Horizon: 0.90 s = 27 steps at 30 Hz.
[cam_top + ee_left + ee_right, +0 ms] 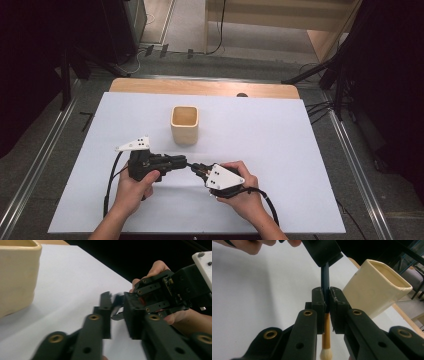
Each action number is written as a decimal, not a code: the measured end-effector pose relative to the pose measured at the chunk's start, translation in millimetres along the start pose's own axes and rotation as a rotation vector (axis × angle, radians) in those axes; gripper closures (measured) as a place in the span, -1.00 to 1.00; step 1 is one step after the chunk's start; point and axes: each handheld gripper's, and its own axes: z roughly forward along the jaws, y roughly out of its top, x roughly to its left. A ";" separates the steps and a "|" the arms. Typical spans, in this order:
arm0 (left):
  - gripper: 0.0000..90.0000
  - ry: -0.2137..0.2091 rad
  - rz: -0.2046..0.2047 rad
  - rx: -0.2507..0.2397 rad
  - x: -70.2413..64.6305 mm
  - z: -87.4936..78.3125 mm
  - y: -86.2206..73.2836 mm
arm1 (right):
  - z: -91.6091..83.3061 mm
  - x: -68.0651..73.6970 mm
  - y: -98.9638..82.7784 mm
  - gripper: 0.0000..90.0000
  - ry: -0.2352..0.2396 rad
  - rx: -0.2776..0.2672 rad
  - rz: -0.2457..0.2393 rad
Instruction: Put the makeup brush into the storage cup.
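Observation:
A thin brush [326,282] with a dark handle, an orange-brown shaft and a pale bristle tip [325,354] runs between both grippers. My right gripper [326,298] is shut on the handle, with the bristles pointing back toward its camera. My left gripper [323,252] clamps the far end of the same handle. In the high view the left gripper [184,162] and the right gripper [196,168] meet tip to tip, low over the white table cover, in front of a cream square cup [184,125]. In the left gripper view, its jaws [117,312] face the right gripper [160,296], and what sits between them is blurred.
The cream cup [15,277] [374,287] stands upright near the middle of the white cover [270,145], just beyond the grippers. A wooden table edge [200,87] shows at the far side. Dark stands and cables ring the table.

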 end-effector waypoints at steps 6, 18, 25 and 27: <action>0.90 0.034 0.026 -0.015 -1.9 -1.1 -0.4 | 1.2 1.6 2.2 0.06 -0.044 0.018 0.070; 0.90 0.158 0.089 -0.103 -6.7 -9.5 -0.8 | -11.5 -4.9 5.2 -0.44 -0.080 -0.056 0.517; 0.90 0.196 0.113 -0.154 -9.8 -12.1 -0.5 | -5.8 6.3 13.9 -1.00 -0.171 -0.053 0.693; 0.90 0.201 0.117 -0.158 -10.2 -12.4 -0.7 | -5.4 7.0 14.5 -1.00 -0.175 -0.063 0.720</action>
